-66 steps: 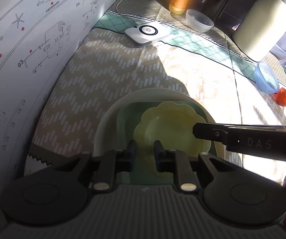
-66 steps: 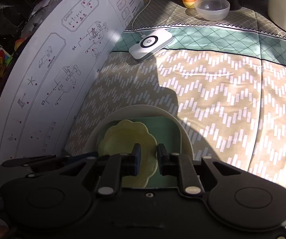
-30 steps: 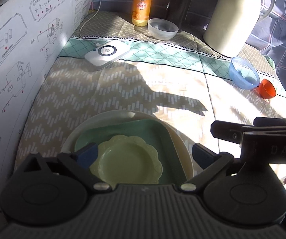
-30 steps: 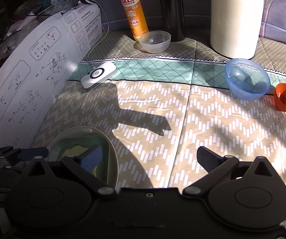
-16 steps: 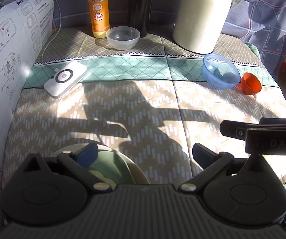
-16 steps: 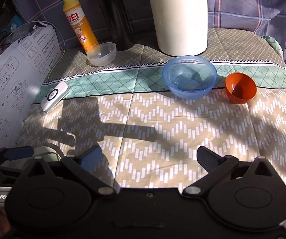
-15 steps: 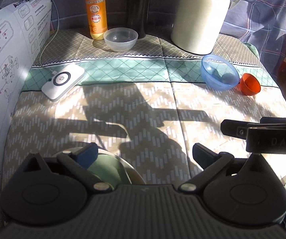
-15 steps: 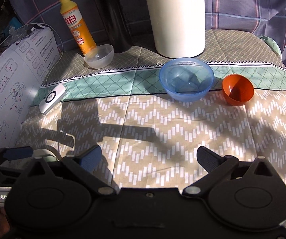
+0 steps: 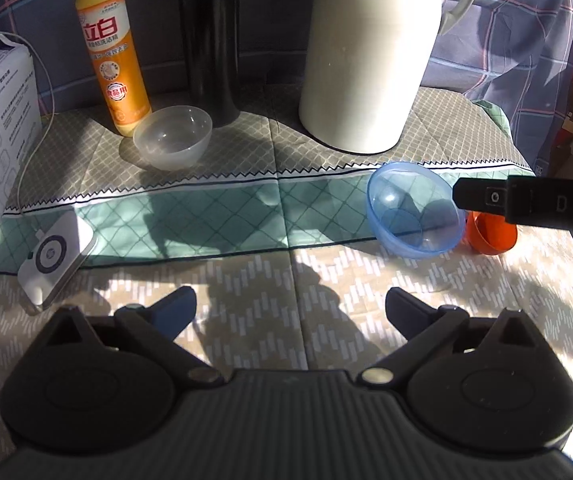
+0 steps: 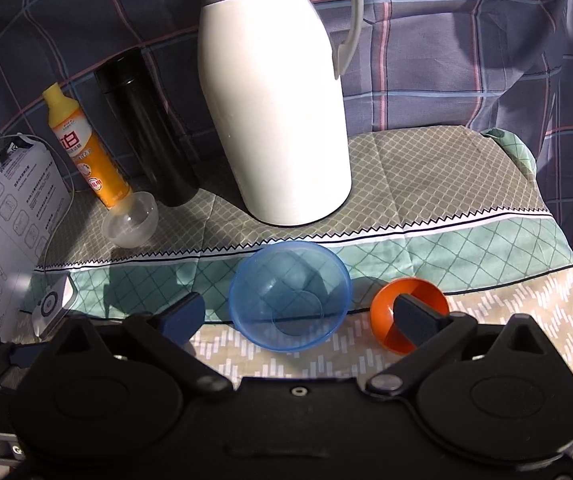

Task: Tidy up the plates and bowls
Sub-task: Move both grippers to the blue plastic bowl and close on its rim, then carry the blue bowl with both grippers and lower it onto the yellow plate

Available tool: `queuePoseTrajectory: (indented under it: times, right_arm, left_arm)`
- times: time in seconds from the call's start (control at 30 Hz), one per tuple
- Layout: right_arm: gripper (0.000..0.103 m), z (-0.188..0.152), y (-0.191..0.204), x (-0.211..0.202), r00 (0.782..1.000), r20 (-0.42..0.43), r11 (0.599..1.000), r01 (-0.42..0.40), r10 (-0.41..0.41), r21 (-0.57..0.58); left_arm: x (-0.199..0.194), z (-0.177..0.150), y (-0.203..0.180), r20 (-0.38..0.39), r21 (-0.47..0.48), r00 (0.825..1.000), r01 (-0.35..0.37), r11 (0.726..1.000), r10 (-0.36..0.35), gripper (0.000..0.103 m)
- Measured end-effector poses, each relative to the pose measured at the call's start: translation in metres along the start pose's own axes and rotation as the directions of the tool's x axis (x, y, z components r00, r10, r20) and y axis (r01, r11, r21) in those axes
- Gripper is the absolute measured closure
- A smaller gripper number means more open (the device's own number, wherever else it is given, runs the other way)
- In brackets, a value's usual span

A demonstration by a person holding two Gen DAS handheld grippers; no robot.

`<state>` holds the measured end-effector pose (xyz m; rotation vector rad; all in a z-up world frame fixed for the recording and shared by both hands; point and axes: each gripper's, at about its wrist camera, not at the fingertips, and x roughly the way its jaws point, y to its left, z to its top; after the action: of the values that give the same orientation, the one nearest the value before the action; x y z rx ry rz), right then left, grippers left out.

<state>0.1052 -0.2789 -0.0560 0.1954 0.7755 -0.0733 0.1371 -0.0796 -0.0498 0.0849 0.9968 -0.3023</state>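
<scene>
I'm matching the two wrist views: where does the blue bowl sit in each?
Left wrist: blue bowl at right of centre, partly behind the right gripper's finger.
Right wrist: blue bowl at centre, between the open fingers.
Shared landmark: the white jug stands behind it.

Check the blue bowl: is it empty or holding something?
Empty. The blue bowl sits upright on the tablecloth, and its transparent base shows only the cloth beneath.

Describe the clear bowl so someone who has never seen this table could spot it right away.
Find the tall white jug at the back of the table. Left of it stand a black flask and an orange bottle; the clear bowl sits just in front of them. Unlike the blue bowl and orange bowl, it is colourless.
</scene>
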Motion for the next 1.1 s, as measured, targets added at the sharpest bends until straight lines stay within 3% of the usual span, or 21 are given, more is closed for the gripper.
queuePoseTrajectory:
  times: [0.47, 0.57, 0.63, 0.77, 0.83, 0.9, 1.1]
  right_arm:
    - [0.051, 0.036, -0.035, 0.078, 0.996, -0.082, 0.998, -0.027, 0.032, 0.051]
    - [0.065, 0.035, -0.033, 0.090, 0.994, -0.109, 0.999, -0.025, 0.029, 0.038]
    - [0.067, 0.033, -0.032, 0.095, 0.992, -0.122, 0.999, -0.015, 0.020, 0.038]
    - [0.080, 0.026, -0.034, 0.102, 0.989, -0.148, 0.999, -0.014, 0.021, 0.049]
    - [0.085, 0.020, -0.034, 0.101, 0.987, -0.158, 0.998, -0.027, 0.037, 0.064]
    - [0.087, 0.017, -0.033, 0.101, 0.986, -0.161, 0.996, -0.037, 0.050, 0.081]
    - [0.087, 0.005, -0.025, 0.088, 0.981, -0.173, 0.991, -0.064, 0.083, 0.116]
  left_arm:
    - [0.069, 0.047, -0.027, -0.032, -0.025, 0.999, 0.013, 1.000, -0.014, 0.001]
    - [0.079, 0.050, -0.035, -0.040, -0.019, 0.999, 0.024, 1.000, -0.025, 0.009]
    - [0.083, 0.050, -0.039, -0.047, -0.015, 0.998, 0.034, 0.999, -0.035, 0.014]
    - [0.089, 0.050, -0.049, -0.061, 0.009, 0.997, 0.051, 0.999, -0.051, 0.033]
    - [0.093, 0.049, -0.052, -0.077, 0.018, 0.995, 0.059, 0.998, -0.057, 0.055]
    - [0.095, 0.047, -0.054, -0.090, 0.028, 0.995, 0.053, 0.998, -0.050, 0.093]
    - [0.082, 0.041, -0.042, -0.098, 0.014, 0.995, 0.037, 0.999, -0.035, 0.095]
